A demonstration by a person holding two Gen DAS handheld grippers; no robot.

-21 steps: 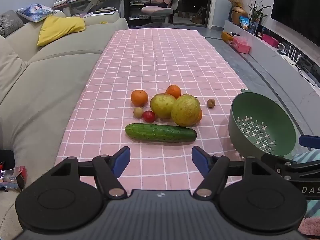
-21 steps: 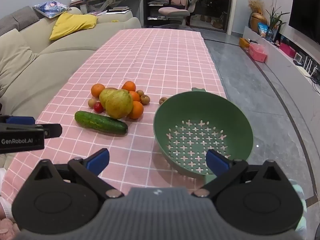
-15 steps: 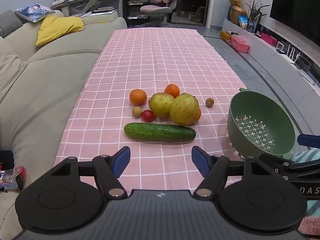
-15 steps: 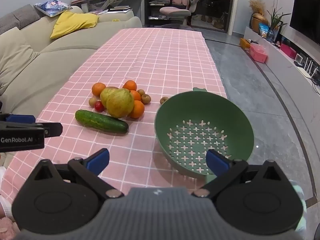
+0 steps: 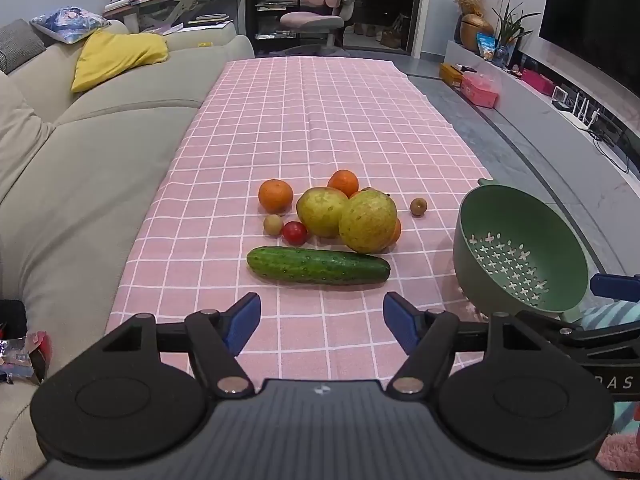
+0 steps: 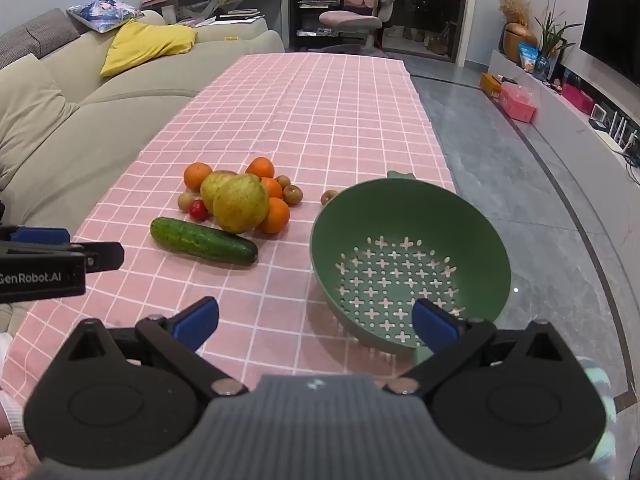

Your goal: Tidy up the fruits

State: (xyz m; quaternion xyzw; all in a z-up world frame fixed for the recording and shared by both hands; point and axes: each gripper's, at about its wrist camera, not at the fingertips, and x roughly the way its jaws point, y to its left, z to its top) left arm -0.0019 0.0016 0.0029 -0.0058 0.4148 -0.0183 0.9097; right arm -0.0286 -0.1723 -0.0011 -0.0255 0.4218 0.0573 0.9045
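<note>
**Both grippers wide open, nothing held; framing barely shifted vs earlier**

Left gripper [image 5: 321, 318]: jaws spread wide, empty, hovering over pink checked cloth [image 5: 320, 128] at 6 o'clock of the fruit pile. Right gripper [image 6: 315, 322]: jaws at full spread too, nothing between; right blue pad [image 6: 435, 325] overlapping near rim of green colander [image 6: 460, 216] in right wrist view, contact not clear.

Fruit, all on cloth, none in colander yet:
- cucumber [image 5: 318, 266] lying crosswise at 6 o'clock of pile, nearest left gripper
- two big yellow-green pears [image 5: 367, 222], touching, mid pile
- oranges [image 5: 275, 196] at 10 and 12 o'clock of pears, more tucked behind at 3 o'clock
- red tomato [image 5: 295, 233] plus small tan fruit [image 5: 273, 224] at 8 o'clock of pears
- lone brown fruit [image 5: 418, 206] at 3 o'clock, between pile & colander; two more brown ones visible only in right wrist view behind pile

Colander at 3 o'clock of pile, empty, tilted toward cameras.

Vs earlier frames: fruit & colander layout same. Left wrist view: pile sits a touch higher in frame than 0.7 s back. Right wrist view: near-identical. Jaw spread unchanged both sides.

Sofa [image 5: 80, 152] along 9 o'clock edge.
</note>
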